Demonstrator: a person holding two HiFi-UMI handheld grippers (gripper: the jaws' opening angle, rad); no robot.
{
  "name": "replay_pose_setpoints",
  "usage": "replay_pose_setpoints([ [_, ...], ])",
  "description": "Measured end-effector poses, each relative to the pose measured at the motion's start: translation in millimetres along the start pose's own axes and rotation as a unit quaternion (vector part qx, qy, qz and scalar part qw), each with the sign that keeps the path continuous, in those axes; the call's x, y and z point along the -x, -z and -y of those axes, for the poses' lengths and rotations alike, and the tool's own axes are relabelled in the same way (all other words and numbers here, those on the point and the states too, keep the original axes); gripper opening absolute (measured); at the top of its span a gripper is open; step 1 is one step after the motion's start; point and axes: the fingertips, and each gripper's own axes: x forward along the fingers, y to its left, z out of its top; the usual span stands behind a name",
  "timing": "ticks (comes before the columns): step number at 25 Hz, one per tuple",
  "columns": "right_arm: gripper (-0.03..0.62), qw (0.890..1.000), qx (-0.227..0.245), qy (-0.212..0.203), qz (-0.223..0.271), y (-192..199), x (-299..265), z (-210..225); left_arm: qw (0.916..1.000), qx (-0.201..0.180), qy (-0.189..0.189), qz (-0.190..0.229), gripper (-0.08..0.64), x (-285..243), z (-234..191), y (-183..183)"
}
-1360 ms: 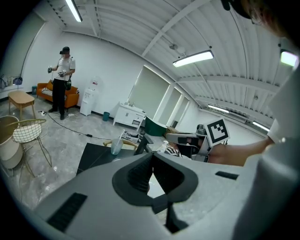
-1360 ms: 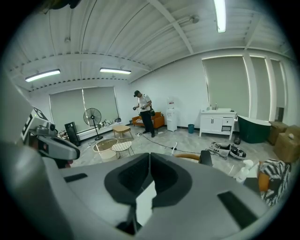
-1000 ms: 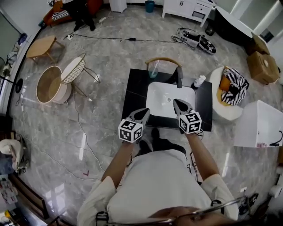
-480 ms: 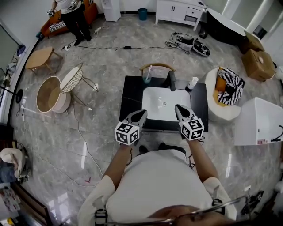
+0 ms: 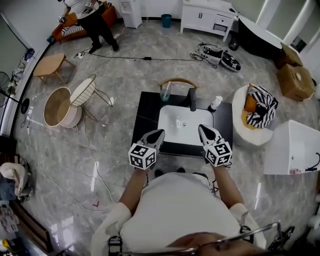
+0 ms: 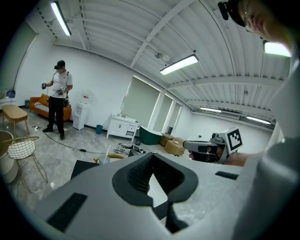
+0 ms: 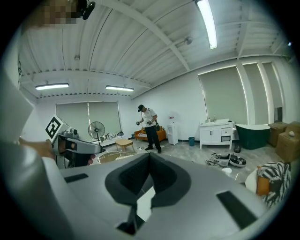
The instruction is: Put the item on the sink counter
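The black sink counter (image 5: 145,117) with a white basin (image 5: 182,122) stands just ahead of me. At its back edge are a cup with a toothbrush (image 5: 165,94), a dark faucet (image 5: 192,99) and a small white bottle (image 5: 216,103). My left gripper (image 5: 159,133) hovers over the counter's front edge, shut, with nothing in it. Also shut and empty, my right gripper (image 5: 202,128) sits at the basin's front right corner. In the left gripper view the jaws (image 6: 152,154) meet, and they meet too in the right gripper view (image 7: 149,154).
A white beanbag seat with a striped cushion (image 5: 255,112) is right of the counter, and a white box (image 5: 295,142) lies further right. A wire chair (image 5: 82,80) and round table (image 5: 55,102) stand left. A cable (image 5: 90,145) trails over the floor. A person (image 5: 92,15) stands far back.
Both grippers have drawn back slightly from the basin toward the counter's front edge and stay shut. The head view has shifted. The person at the back has walked a little.
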Motion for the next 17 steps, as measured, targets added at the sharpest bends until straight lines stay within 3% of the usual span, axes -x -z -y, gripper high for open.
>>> replay_pose_setpoints([
  [17, 0.005, 1.000, 0.004, -0.019, -0.003, 4, 6, 10, 0.9996, 0.003, -0.027, 0.010, 0.005, -5, 8, 1],
])
